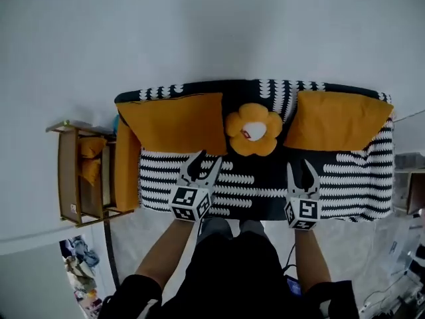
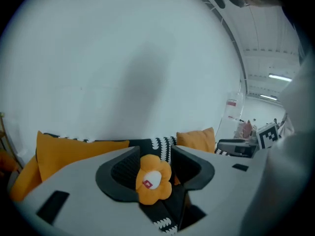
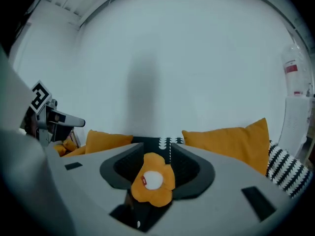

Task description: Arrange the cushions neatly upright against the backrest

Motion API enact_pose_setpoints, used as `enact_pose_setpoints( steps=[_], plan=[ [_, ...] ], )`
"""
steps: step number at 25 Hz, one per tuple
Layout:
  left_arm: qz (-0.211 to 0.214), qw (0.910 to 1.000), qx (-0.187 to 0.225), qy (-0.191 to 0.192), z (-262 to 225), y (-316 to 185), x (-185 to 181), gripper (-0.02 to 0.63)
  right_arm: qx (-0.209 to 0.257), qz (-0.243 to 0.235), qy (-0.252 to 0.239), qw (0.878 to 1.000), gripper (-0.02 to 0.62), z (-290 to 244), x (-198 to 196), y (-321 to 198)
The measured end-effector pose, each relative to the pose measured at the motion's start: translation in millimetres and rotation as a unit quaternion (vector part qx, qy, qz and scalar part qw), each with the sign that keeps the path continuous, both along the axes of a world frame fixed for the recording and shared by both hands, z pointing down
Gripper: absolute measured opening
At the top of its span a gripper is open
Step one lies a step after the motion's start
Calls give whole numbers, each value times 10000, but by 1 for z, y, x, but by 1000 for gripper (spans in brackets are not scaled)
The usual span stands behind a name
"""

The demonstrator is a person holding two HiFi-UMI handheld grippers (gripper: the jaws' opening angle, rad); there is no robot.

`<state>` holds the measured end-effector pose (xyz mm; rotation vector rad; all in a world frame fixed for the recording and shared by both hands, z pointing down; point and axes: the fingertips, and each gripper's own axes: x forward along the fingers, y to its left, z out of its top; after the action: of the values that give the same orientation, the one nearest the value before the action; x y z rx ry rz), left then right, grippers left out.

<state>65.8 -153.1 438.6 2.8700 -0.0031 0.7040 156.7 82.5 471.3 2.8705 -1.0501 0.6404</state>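
Our left tool [image 1: 204, 161] and right tool [image 1: 300, 170] hover over the sofa [image 1: 345, 191], jaws apart, gripping nothing. The flower cushion [image 1: 253, 130] sits straight ahead between them at the backrest (about equally near both), with orange cushions [image 1: 172, 121] on either side.

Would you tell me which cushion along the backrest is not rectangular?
The flower cushion in the middle: petalled, white centre; the left orange cushion and right orange cushion are plain rectangles.

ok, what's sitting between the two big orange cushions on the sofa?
An orange flower-shaped cushion with a white centre, propped against the backrest between the left cushion and the right cushion. Clearest in the head view.
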Motion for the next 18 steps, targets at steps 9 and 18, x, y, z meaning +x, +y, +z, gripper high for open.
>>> enact_pose_setpoints(
  steps=[9,18],
  plan=[
    [-40,9977,-74,667,-75,-27,-59,176,15,-805,1260,9888,167,-109,-42,-60],
    [363,9918,490,1123,-122,-70,-104,153,151,-609,1200,9908,163,-145,-104,-100]
  ],
)
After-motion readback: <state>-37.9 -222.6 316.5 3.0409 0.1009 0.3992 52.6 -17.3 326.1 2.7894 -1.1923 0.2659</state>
